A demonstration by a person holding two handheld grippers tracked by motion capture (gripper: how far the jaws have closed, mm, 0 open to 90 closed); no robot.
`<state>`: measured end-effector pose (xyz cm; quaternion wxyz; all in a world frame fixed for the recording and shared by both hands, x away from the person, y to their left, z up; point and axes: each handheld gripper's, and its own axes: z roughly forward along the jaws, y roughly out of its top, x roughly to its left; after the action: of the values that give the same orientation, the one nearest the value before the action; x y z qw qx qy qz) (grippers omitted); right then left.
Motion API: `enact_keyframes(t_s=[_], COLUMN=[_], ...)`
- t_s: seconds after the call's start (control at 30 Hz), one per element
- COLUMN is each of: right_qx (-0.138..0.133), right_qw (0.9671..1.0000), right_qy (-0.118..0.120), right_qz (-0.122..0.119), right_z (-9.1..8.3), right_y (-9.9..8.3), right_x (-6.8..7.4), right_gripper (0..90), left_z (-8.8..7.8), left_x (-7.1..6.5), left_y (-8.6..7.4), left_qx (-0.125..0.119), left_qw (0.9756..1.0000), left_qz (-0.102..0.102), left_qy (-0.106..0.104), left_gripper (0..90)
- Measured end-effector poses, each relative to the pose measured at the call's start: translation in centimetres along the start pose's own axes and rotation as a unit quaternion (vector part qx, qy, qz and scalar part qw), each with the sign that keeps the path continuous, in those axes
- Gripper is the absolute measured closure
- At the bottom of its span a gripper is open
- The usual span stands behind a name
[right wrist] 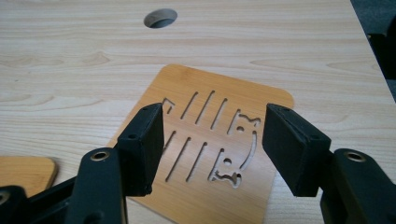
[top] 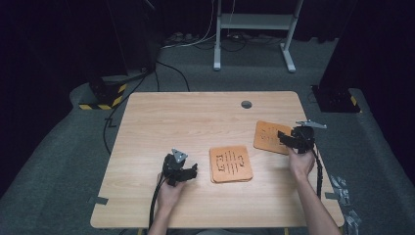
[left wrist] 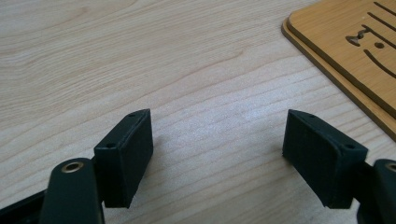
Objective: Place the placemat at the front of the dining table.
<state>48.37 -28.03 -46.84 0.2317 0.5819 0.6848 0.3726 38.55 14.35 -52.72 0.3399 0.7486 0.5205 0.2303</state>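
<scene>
My left gripper [top: 188,172] rests low over bare table [top: 161,122], its jaws spread wide with nothing between them. To its left and ahead the wood runs open all the way to the table's left and far edges, so there is plenty of room that way. Just right of it lies the stack of mats [top: 231,164], two orange boards one on the other; the left gripper view shows the stack's rounded corner [left wrist: 336,51] and the lower board's lip peeping out, which the high view is too small to tell. Farther right, the single mat [top: 270,136] lies apart from the stack, near the table's right edge. My right gripper [top: 286,139] hovers over it, jaws wide, gripping nothing. The right gripper view shows the mat's cut slots [right wrist: 212,140] between my pads [right wrist: 144,144], and the cable hole [right wrist: 160,17] beyond.
</scene>
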Motion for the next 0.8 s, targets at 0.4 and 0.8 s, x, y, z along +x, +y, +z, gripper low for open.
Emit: enact_keyframes(t_s=[0.4,0.8], right_qx=[-0.016,-0.03], right_qw=[0.9993,0.9976], right_qy=[0.032,0.059], right_qz=[-0.008,-0.021], right_z=[-1.6,-3.1], right_y=[-0.2,-0.2], right_x=[1.0,1.8], right_gripper=[39.1,39.1], left_z=[0.0,0.0], left_x=[0.0,0.0], left_y=[0.0,0.0], left_qx=[0.001,0.0], left_qw=[1.0,1.0], left_qz=[0.002,0.001], left_qy=[-0.001,-0.001], left_gripper=[24.4,24.4])
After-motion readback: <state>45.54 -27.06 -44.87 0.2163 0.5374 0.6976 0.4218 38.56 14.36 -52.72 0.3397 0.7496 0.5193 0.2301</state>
